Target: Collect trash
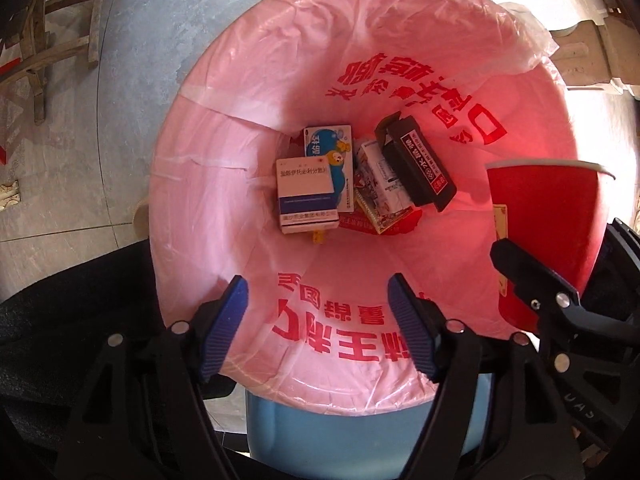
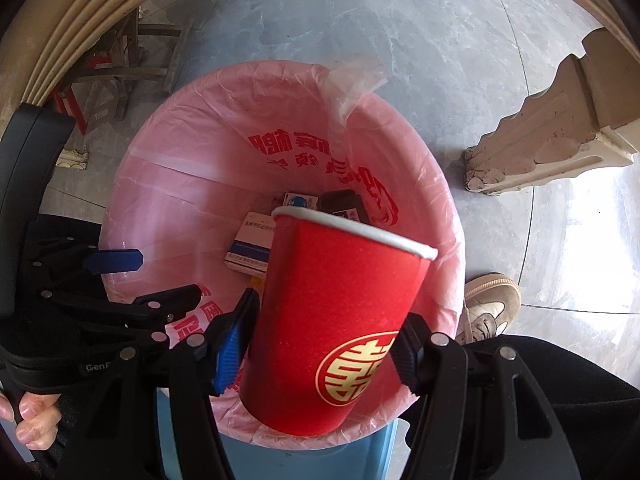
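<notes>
While right tongs (image 2: 322, 350) pinch it, cup (image 2: 340, 320) overhangs bin (image 2: 168, 184)

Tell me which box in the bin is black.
The long black rectangular box, lying at the right of the pile in the pink-lined bin; the other boxes are white or blue.

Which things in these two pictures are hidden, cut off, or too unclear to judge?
- Inside of the red paper cup: neither view looks into its mouth.
- Right wrist view: the cup covers most of the boxes in the pink bin bag.
- Left wrist view: the cup is cut off by the right gripper.
- Box print: too small.
</notes>
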`<action>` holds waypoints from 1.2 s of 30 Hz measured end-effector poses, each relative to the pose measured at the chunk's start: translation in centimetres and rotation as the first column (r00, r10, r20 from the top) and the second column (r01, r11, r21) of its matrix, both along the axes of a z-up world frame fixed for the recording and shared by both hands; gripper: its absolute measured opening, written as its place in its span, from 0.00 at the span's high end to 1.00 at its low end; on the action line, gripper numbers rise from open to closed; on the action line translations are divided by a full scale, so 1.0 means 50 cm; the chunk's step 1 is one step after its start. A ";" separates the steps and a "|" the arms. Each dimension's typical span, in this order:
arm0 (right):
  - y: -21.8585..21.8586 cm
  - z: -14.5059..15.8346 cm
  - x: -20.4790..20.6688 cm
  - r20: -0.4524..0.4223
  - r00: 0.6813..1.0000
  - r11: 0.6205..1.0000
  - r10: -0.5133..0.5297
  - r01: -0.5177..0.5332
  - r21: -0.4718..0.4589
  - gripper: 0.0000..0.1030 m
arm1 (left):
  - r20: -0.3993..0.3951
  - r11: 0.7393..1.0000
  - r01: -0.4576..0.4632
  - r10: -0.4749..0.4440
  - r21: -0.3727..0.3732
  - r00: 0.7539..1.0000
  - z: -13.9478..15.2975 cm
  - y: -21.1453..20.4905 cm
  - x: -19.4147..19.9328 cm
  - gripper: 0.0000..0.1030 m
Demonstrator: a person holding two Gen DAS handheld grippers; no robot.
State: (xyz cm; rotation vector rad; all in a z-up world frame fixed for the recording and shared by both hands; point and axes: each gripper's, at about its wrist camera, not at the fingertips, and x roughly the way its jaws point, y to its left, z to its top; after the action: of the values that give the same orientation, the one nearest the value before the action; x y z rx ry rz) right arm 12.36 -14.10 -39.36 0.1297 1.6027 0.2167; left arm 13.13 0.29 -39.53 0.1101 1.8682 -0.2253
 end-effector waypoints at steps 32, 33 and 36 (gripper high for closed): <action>0.003 0.029 -0.013 0.038 0.999 0.999 0.003 -0.001 -0.044 0.36 | 0.085 0.998 -0.012 0.008 0.058 0.996 0.029 0.000 -0.008 0.30; 0.003 0.036 -0.016 0.047 0.999 0.999 0.003 -0.001 -0.047 0.36 | 0.097 0.998 -0.012 0.006 0.062 0.995 0.035 -0.001 -0.009 0.30; -0.002 0.068 -0.022 0.087 0.996 0.999 -0.017 0.021 -0.040 0.35 | 0.143 0.998 -0.011 0.000 0.070 0.990 0.062 -0.006 -0.020 0.30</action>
State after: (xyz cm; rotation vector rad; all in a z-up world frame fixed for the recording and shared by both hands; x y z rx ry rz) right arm 11.26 -14.20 -35.98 0.1027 1.5183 0.1726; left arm 12.15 -0.03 -36.45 0.1653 1.7332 -0.1441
